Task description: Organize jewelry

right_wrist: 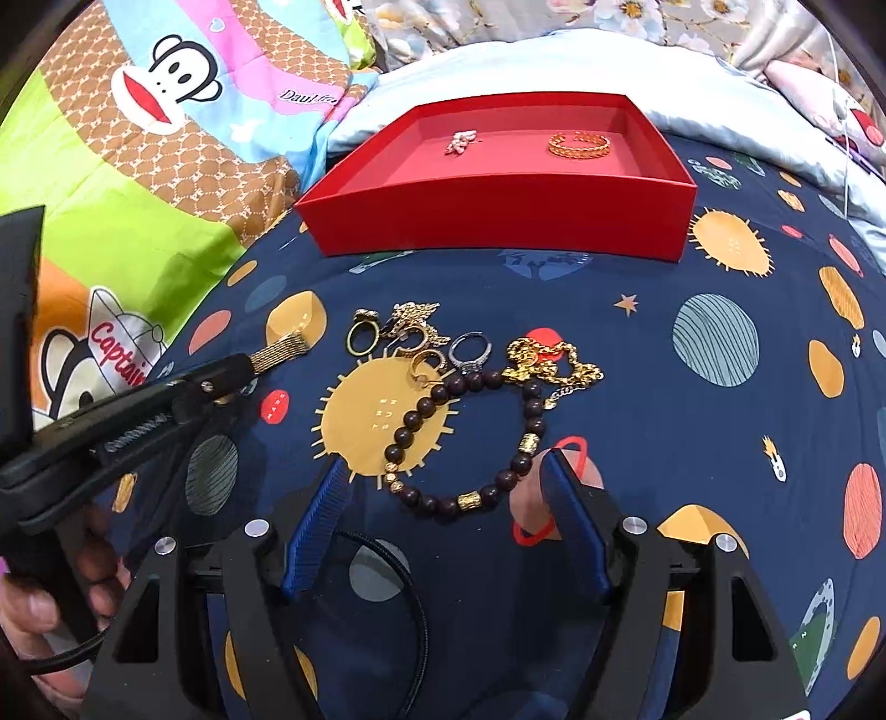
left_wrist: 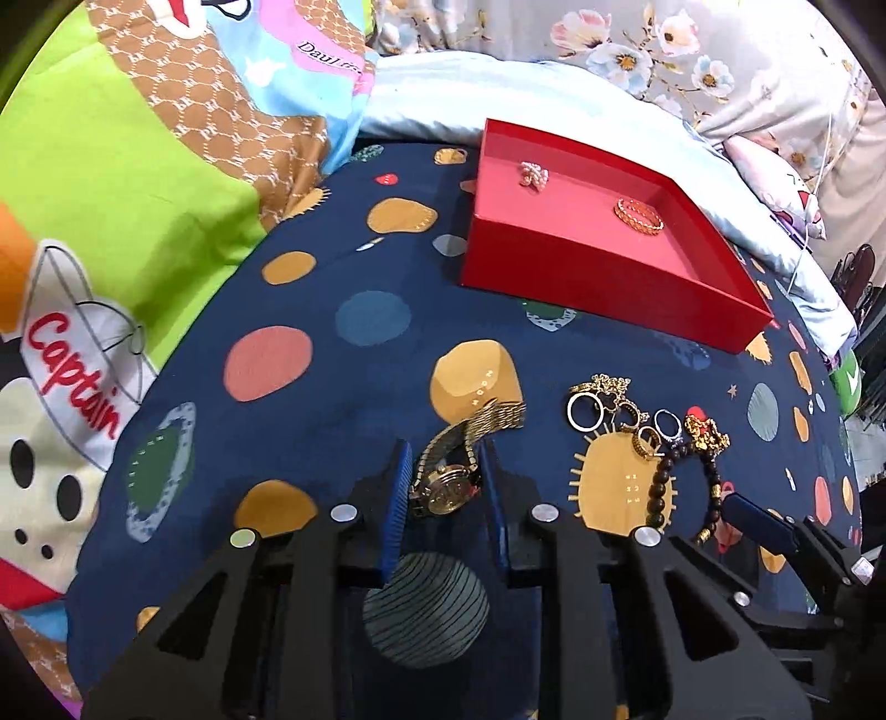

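A red box [left_wrist: 603,279] [right_wrist: 498,221] lies on the dark planet-print cloth and holds a pearl piece [left_wrist: 532,175] [right_wrist: 460,142] and a gold bangle [left_wrist: 639,216] [right_wrist: 578,145]. My left gripper [left_wrist: 446,471] is shut on a gold watch [left_wrist: 451,482]; its band [right_wrist: 279,348] shows in the right wrist view. Beside it lie several rings [left_wrist: 587,410] [right_wrist: 365,335], a gold chain [right_wrist: 554,363] and a dark bead bracelet [left_wrist: 662,482] [right_wrist: 470,443]. My right gripper [right_wrist: 443,476] is open, with its fingers on either side of the bracelet's near end.
A colourful cartoon quilt [left_wrist: 111,194] [right_wrist: 138,138] lies at the left. A light blue pillow [left_wrist: 526,94] and floral bedding [left_wrist: 692,50] lie behind the box. The left gripper's body [right_wrist: 111,426] crosses the left of the right wrist view.
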A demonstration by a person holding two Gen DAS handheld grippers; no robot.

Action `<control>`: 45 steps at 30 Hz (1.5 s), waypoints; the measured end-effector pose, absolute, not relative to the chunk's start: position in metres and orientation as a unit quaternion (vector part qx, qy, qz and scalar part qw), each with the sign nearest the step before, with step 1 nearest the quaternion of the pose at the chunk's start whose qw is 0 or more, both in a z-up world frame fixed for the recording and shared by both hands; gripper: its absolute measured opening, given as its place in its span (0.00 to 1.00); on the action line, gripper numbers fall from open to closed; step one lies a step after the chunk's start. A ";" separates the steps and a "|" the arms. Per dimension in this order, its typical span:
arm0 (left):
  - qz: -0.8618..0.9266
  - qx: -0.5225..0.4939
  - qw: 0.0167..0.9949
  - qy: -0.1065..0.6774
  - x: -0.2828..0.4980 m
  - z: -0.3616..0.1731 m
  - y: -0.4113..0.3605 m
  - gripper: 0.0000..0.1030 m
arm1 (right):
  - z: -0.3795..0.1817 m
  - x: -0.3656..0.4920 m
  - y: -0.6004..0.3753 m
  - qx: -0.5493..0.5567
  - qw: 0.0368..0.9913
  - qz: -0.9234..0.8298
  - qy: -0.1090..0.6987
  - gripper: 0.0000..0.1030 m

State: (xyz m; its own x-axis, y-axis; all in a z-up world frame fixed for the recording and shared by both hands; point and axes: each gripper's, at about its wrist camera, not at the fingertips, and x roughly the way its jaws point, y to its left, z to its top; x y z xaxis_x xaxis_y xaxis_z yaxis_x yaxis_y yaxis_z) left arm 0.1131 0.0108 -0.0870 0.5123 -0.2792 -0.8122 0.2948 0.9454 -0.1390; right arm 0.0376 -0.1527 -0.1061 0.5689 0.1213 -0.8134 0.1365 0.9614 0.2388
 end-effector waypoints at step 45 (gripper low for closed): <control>-0.187 -0.001 0.876 0.445 0.083 -0.043 0.004 0.05 | -0.047 0.005 -0.167 0.140 0.905 -0.003 0.401 0.07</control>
